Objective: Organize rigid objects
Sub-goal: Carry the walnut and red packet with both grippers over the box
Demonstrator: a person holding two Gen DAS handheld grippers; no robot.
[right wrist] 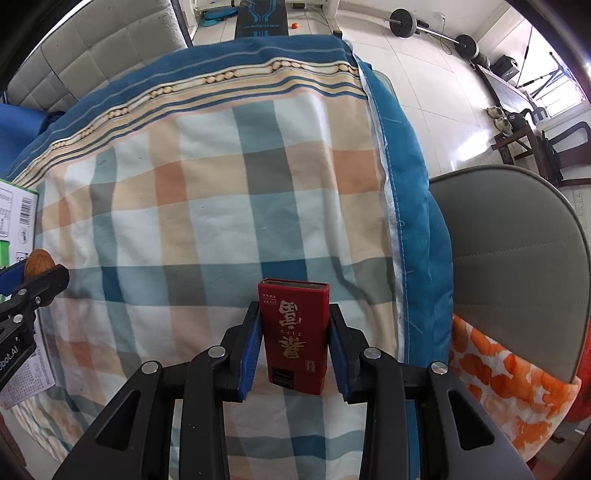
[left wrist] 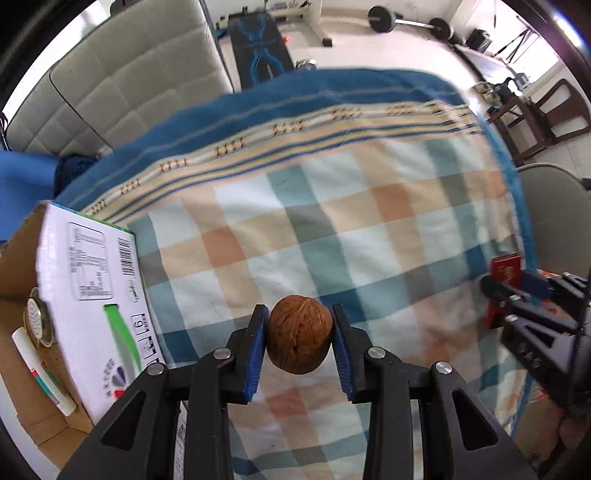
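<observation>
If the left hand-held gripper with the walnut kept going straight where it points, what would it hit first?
Most likely the checked cloth directly beneath the left hand-held gripper and its walnut; nothing else shows in that line, though depth is unclear.

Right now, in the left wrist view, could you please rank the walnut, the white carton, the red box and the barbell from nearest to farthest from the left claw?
1. Walnut: gripped in the left claw.
2. White carton: just left, on the checked cloth.
3. Red box: far right, held in the right claw.
4. Barbell: on the floor, beyond the cloth.
</observation>
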